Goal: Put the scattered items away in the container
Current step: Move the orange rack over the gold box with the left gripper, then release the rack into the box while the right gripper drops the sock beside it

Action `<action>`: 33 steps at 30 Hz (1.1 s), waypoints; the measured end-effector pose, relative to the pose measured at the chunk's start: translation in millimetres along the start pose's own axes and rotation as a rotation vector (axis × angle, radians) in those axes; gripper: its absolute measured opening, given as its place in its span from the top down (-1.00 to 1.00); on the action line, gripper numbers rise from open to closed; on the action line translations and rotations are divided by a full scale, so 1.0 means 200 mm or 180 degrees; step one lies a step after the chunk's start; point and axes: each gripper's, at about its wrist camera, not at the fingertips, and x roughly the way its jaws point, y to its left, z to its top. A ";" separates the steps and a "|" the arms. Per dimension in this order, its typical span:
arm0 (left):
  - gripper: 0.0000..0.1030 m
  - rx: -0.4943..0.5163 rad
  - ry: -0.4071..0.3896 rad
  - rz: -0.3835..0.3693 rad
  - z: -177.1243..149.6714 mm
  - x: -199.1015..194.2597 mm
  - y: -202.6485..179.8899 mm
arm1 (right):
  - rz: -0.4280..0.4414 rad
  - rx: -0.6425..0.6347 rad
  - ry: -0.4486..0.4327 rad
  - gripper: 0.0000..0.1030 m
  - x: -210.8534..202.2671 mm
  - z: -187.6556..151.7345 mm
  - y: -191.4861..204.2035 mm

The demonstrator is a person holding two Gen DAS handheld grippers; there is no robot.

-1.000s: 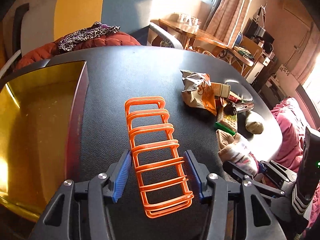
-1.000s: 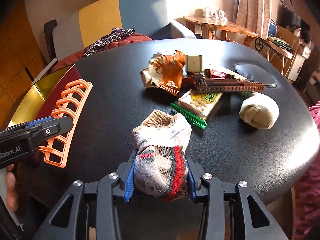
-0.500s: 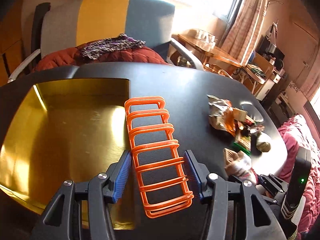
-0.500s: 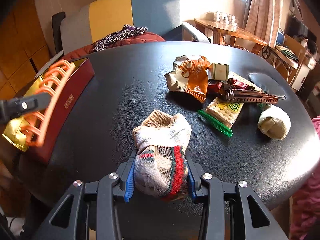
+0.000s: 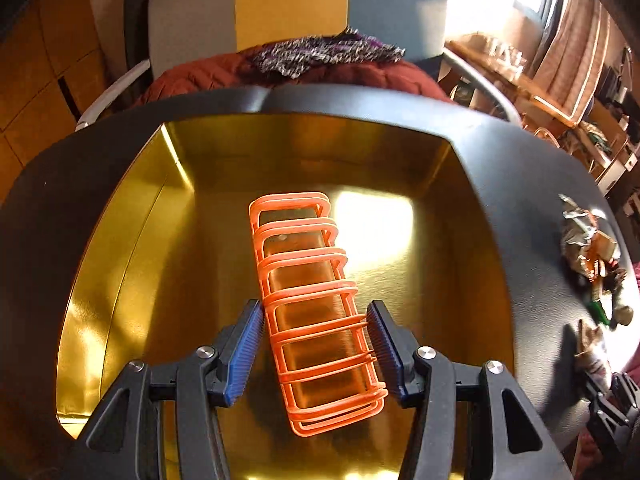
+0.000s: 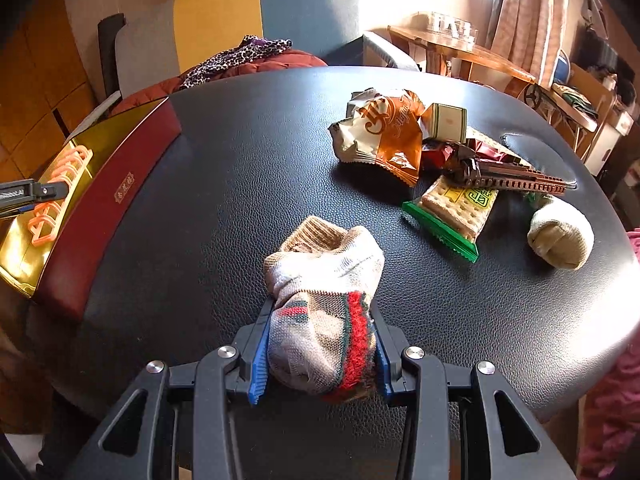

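My left gripper (image 5: pixel 316 346) is shut on an orange plastic rack (image 5: pixel 308 280) and holds it over the inside of the gold-lined box (image 5: pixel 132 248). The rack (image 6: pixel 60 196) and the box's dark red outer wall (image 6: pixel 116 196) also show at the left of the right wrist view. My right gripper (image 6: pixel 318 350) is shut on a grey sock with red and green stripes (image 6: pixel 324 300), held just above the black table (image 6: pixel 240 168).
On the table's right side lie an orange snack bag (image 6: pixel 384 132), a small box (image 6: pixel 446 122), a brown toy gun (image 6: pixel 508 176), a green cracker pack (image 6: pixel 456 208) and a rolled beige sock (image 6: pixel 560 234). A chair with clothes (image 5: pixel 320 56) stands behind.
My left gripper has carried the orange rack left from above the table to over the gold box. My right gripper still holds the sock and has shifted only slightly.
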 end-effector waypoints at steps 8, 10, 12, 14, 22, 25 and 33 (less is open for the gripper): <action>-0.19 -0.0172 0.0106 0.0034 -0.01 0.08 0.10 | -0.0016 -0.0030 0.0001 0.17 0.01 0.00 0.00; -0.27 -0.0219 0.0098 -0.0008 -0.02 0.06 0.12 | -0.0025 -0.0043 0.0000 0.16 0.01 0.00 0.00; -0.28 -0.0294 0.0049 -0.0070 -0.03 0.03 0.16 | -0.0028 -0.0053 -0.0003 0.16 0.01 0.00 0.00; -0.28 -0.0420 -0.0047 -0.0146 -0.04 -0.04 0.20 | -0.0036 -0.0061 -0.0008 0.16 0.01 0.00 0.00; -0.28 -0.0688 -0.0336 -0.0319 -0.21 -0.27 0.30 | 0.0248 -0.0126 -0.0219 0.18 -0.13 0.10 0.09; -0.28 -0.0773 -0.0439 -0.0376 -0.28 -0.35 0.34 | 0.0499 -0.0299 -0.0375 0.18 -0.23 0.18 0.23; -0.28 -0.0812 -0.0551 -0.0477 -0.37 -0.44 0.37 | 0.1004 -0.0986 -0.0484 0.18 -0.25 0.38 0.75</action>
